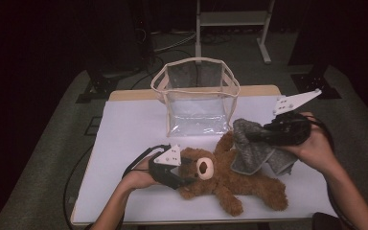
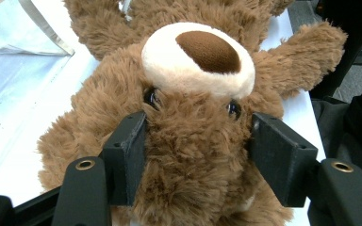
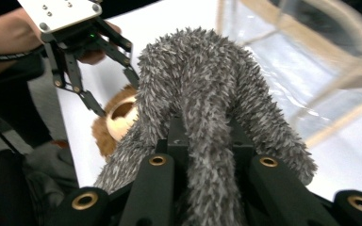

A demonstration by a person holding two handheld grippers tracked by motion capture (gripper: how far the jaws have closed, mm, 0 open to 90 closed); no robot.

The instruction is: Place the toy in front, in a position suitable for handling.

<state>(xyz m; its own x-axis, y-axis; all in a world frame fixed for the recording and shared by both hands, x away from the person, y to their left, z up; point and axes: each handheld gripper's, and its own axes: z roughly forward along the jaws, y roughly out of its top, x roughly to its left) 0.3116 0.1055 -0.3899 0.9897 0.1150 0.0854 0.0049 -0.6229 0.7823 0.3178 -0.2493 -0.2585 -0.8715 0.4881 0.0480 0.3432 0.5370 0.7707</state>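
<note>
Jaws of the right gripper (image 3: 202, 141) clamped tight on a fold of grey fuzzy cloth (image 3: 207, 84), lifted off the white table (image 1: 134, 129), draping limp both sides. Soft, light, floppy stuff; best pinched at a bunched fold, as now. Left gripper (image 2: 195, 155) half open, pads astride the teddy bear's (image 2: 193, 141) head, plush bulging between, whether squeezed hard, cannot tell. Bear flat on its back mid-table, clear tote bag (image 1: 196, 96) standing just behind.
</note>
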